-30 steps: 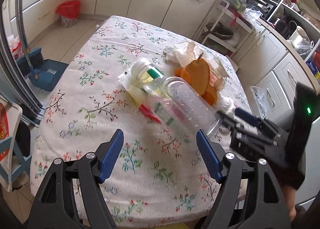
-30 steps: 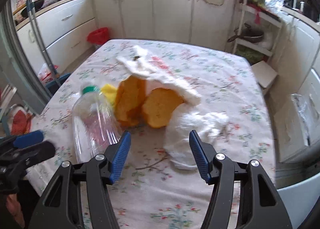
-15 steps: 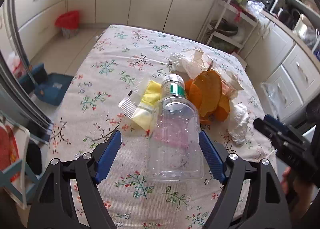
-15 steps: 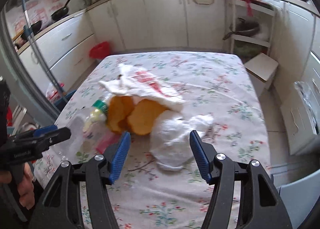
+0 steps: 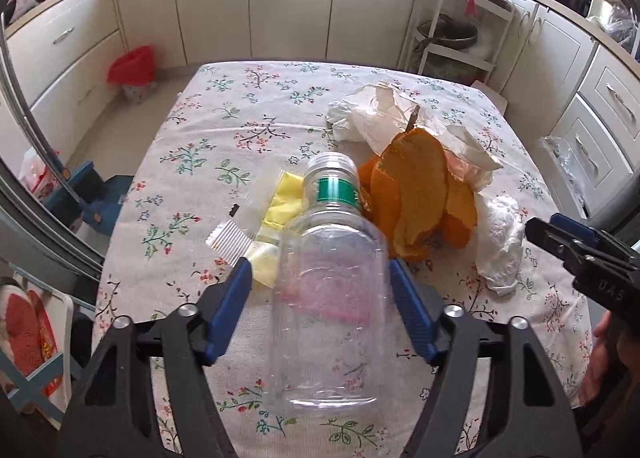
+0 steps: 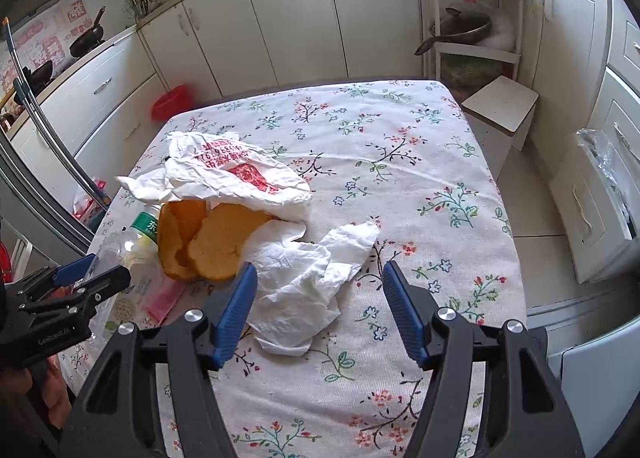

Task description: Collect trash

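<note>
My left claw (image 5: 320, 286) straddles the clear bottle (image 5: 328, 298) near the table's (image 5: 224, 114) near edge, released, lining up the grab. Right claw (image 6: 320, 306) released over the tissue (image 6: 304, 290), next pick.

Yellow wrapper (image 5: 276, 214) partly under clear bottle (image 5: 332, 298); orange peel (image 6: 208, 242) half under plastic bag (image 6: 224, 174) — bag print unreadable.

The left gripper (image 5: 322, 306) reaches forward with its jaws spread wide, blue pads facing inward. The right gripper (image 6: 320, 312) is likewise spread wide, aimed forward and downward. A bare hand (image 6: 50, 390) grips the left gripper's handle.
</note>
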Demonstrator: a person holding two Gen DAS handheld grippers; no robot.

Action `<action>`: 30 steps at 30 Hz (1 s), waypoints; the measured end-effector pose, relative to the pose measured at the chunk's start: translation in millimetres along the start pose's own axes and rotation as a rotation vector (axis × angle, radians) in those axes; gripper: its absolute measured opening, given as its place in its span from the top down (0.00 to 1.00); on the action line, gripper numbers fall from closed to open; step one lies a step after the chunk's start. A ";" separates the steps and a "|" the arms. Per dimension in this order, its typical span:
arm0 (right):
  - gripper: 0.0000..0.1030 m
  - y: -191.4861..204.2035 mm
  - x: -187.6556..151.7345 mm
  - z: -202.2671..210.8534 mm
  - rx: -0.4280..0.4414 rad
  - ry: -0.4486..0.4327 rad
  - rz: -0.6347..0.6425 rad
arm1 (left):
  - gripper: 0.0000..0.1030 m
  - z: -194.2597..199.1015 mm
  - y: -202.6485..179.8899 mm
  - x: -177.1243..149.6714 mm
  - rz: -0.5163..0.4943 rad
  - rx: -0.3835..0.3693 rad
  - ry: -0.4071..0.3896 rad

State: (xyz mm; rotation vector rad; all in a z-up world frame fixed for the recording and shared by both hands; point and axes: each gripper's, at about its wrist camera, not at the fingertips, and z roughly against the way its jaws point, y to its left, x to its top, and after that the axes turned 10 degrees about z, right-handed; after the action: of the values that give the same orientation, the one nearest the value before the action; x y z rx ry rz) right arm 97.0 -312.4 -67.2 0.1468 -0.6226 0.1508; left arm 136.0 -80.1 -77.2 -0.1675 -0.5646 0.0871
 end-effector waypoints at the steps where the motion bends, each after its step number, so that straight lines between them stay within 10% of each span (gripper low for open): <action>1: 0.39 1.5 0.2 -2.6 0.002 0.006 0.005 | 0.48 -1.6 0.8 0.7 0.003 -0.013 0.009; 7: 0.43 13.1 -0.3 -21.3 0.016 0.062 0.052 | 0.48 1.5 5.4 1.5 0.021 -0.057 0.004; 10: 0.80 17.1 -4.2 -27.1 0.044 0.094 0.068 | 0.49 5.3 12.3 2.1 0.046 -0.075 0.000; 13: 0.95 21.7 -5.4 -22.8 0.047 0.086 0.092 | 0.49 9.2 17.6 1.6 0.061 -0.082 -0.009; 30: 0.98 21.8 -4.6 43.0 0.109 -0.094 0.030 | 0.49 47.1 44.3 -13.6 0.119 -0.102 -0.099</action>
State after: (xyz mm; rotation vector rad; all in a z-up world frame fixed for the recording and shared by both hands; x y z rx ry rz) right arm 64.9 -299.3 -33.4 0.2516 -0.7111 0.2075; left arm 97.6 -32.0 -53.2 -0.2970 -0.6584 0.1836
